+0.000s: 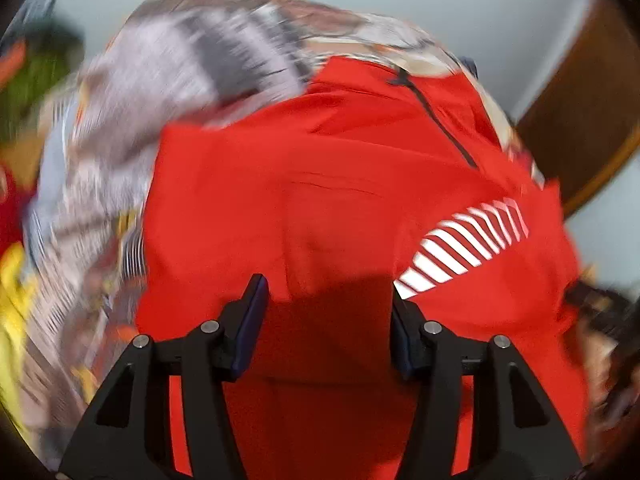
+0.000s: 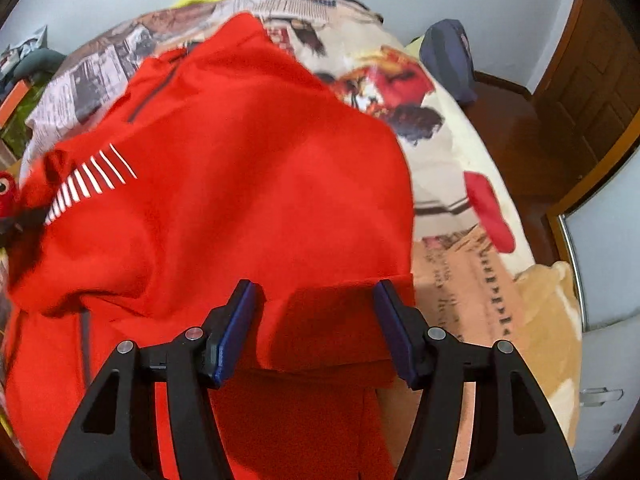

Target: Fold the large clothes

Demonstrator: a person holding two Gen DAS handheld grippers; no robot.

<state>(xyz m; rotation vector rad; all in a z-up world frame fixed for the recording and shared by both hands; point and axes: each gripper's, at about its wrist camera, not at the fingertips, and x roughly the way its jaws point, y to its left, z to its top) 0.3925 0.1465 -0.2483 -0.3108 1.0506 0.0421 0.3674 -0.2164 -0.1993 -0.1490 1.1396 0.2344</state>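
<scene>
Red jacket [image 2: 248, 184] lies spread over a bed covered by a printed bedspread [image 2: 452, 148], front side up. Dark zipper [image 1: 436, 120] runs down from the collar. White reflective stripes [image 1: 460, 244] sit on the chest panel; in the right wrist view the same stripes appear at the left of the garment. Fabric is creased, with a folded edge lying across the lower part in the right wrist view.

Left gripper [image 1: 326, 292]: jaws spread wide, nothing between the blue pads, red cloth directly below. Whether the tips touch the fabric cannot be told. The left wrist view is motion-blurred, most strongly on the bedspread at the left.

Right gripper [image 2: 312, 292]: jaws likewise parted, empty, positioned over the jacket's folded edge near its right border. Contact with the cloth cannot be confirmed.

Surroundings: a dark blue item [image 2: 448, 60] rests at the far end of the bed, near the pale wall. Wooden door [image 2: 592, 72] stands at the right. A red plush toy [image 2: 8, 196] shows at the left edge, just beside the jacket.
</scene>
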